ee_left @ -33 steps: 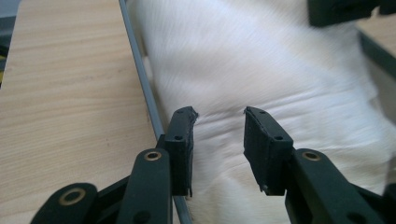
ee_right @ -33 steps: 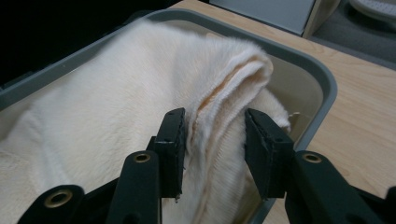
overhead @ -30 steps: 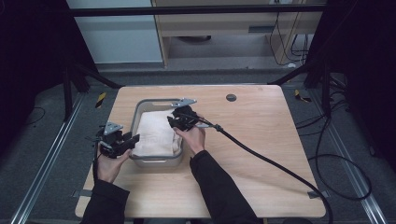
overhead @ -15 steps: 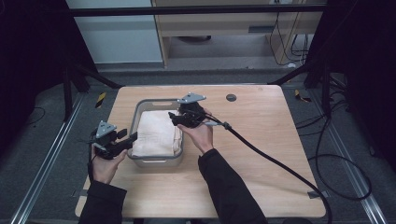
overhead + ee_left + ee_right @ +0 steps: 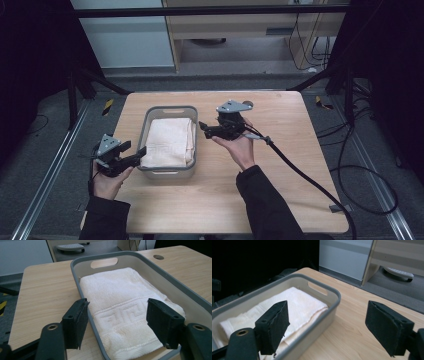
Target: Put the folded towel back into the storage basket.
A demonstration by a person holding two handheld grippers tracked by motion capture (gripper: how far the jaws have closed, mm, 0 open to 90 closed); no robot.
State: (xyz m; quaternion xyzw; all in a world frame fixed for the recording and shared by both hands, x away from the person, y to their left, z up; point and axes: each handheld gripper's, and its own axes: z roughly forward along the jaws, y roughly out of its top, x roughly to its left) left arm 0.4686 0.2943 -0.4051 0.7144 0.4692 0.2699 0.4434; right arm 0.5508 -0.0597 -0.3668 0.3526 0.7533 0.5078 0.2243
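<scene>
The left gripper hovers at the near-left corner of the grey bin, jaws spread apart, empty; inside the bin lies a folded white towel; the right gripper, jaws likewise apart, hangs just beside the bin's right wall.

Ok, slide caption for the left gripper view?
Open left gripper poised over a folded white towel in a grey bin.

Right tool jaws spread wide, nothing between. Grey bin ahead-left, rim by left jaw. Folded white towel lies inside. Bare wooden tabletop ahead between jaws.
</scene>
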